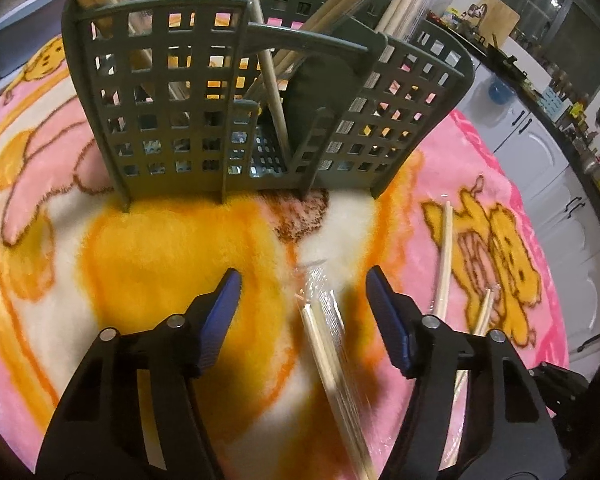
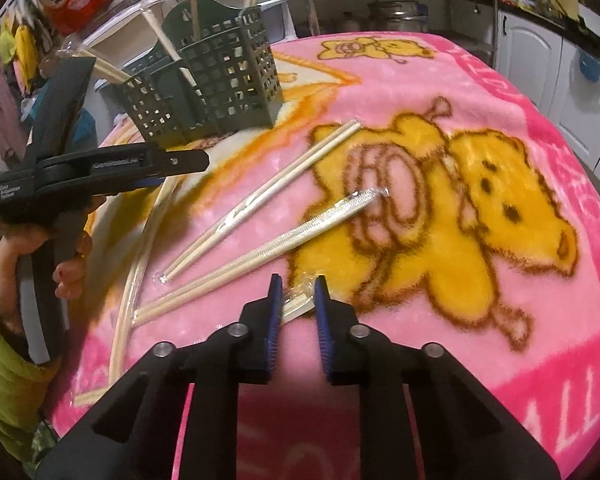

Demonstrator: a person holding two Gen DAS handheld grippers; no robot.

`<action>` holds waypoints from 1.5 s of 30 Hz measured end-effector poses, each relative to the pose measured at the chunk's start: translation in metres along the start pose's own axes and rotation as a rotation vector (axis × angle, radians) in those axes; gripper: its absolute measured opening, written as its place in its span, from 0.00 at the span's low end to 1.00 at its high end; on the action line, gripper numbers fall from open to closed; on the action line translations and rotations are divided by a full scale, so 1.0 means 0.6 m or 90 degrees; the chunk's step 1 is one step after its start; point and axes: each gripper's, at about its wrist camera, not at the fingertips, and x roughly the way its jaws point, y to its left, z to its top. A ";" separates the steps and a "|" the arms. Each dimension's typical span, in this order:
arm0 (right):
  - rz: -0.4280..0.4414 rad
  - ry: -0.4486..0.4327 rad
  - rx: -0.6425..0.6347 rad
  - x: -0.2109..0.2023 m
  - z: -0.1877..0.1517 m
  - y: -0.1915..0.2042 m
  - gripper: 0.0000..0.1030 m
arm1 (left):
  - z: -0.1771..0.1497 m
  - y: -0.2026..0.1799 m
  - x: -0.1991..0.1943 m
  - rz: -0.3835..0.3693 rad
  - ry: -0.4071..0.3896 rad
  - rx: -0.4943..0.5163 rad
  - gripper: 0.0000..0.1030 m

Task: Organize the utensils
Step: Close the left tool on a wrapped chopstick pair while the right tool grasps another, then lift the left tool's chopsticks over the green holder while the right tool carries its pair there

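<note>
Grasping wrapped chopsticks off the blanket point(image 2: 500, 320): right gripper point(image 2: 298, 294) nearly pinches one pair's end point(image 2: 298, 300); left gripper point(image 1: 304, 300), jaws spread, straddles another point(image 1: 324, 320). Close squarely before lifting toward the caddy point(image 1: 172, 120).

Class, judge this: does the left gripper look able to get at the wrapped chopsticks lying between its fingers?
Probably yes. The left gripper stands open astride the wrapped chopsticks on the blanket, nothing lies between, and the green basket sits well beyond.
</note>
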 end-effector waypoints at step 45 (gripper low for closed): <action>0.110 -0.225 -0.021 -0.157 0.162 0.038 0.01 | 0.068 -0.025 -0.262 -0.199 -0.203 -0.011 0.01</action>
